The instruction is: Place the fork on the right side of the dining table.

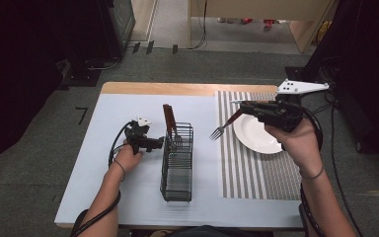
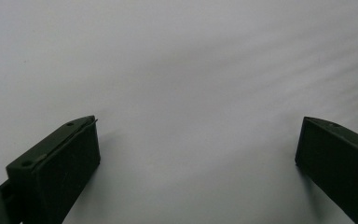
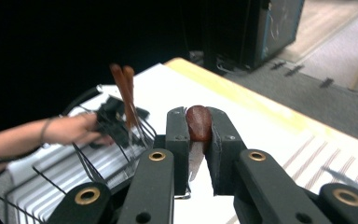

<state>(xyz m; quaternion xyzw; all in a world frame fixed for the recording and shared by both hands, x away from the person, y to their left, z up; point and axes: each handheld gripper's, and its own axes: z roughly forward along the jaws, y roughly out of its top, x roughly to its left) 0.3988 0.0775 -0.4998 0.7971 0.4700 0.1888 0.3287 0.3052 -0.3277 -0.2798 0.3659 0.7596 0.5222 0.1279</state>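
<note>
A fork with a brown handle hangs over the left edge of the striped placemat, its tines pointing down and left. My right gripper is shut on it. In the right gripper view the jaws press on the rounded end of the fork handle. A black wire basket stands mid-table with two brown-handled utensils upright at its far end. My left gripper rests just left of the basket. Its jaws stand wide open over bare white tabletop.
A white plate lies on the placemat under my right hand. The white table has a wooden strip along its far edge. Grey carpet surrounds the table, with dark equipment at both sides. A cable trails from each gripper.
</note>
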